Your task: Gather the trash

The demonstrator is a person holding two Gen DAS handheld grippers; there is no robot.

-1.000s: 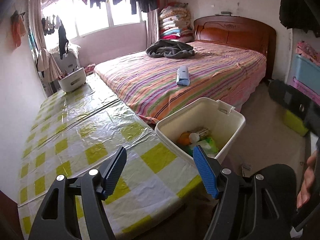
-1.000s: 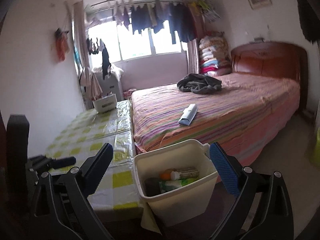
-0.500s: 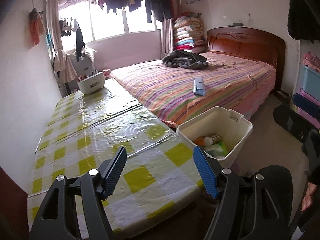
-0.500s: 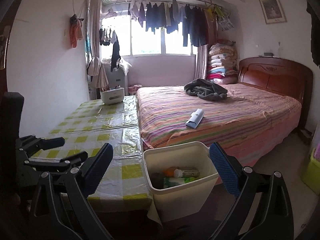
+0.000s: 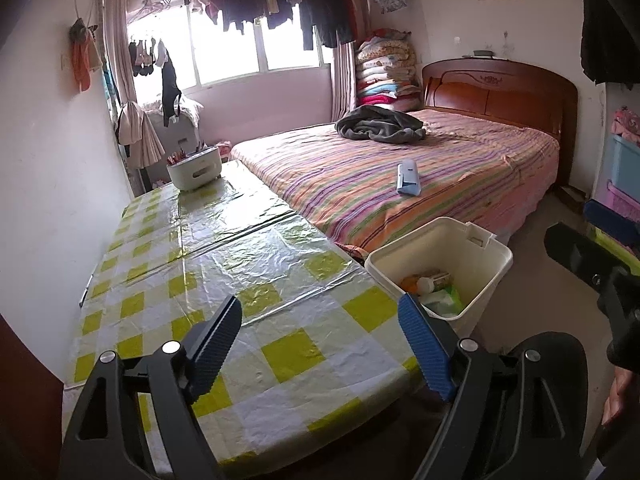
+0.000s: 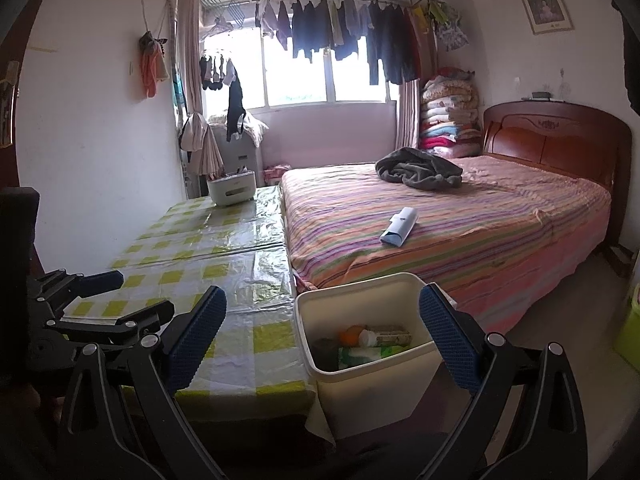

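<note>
A white trash bin (image 5: 472,248) (image 6: 362,392) stands on the floor between the table's near corner and the bed. It holds an orange-capped bottle (image 6: 378,336), a green packet (image 5: 444,300) and other trash. My left gripper (image 5: 320,340) is open and empty above the table's near end. My right gripper (image 6: 322,336) is open and empty, with the bin between its fingers in view. A blue-and-white packet (image 5: 408,178) (image 6: 399,226) lies on the striped bed.
A table with a yellow-checked plastic cloth (image 5: 200,280) (image 6: 208,248) runs along the left wall beside the bed (image 5: 460,160). A white basket (image 5: 195,168) sits at its far end. A grey blanket (image 6: 418,168) lies on the bed. Storage boxes (image 5: 624,176) stand at right.
Both grippers have pulled back and tilted upward, so the bin and table look lower and farther away. Both stay open and empty.
</note>
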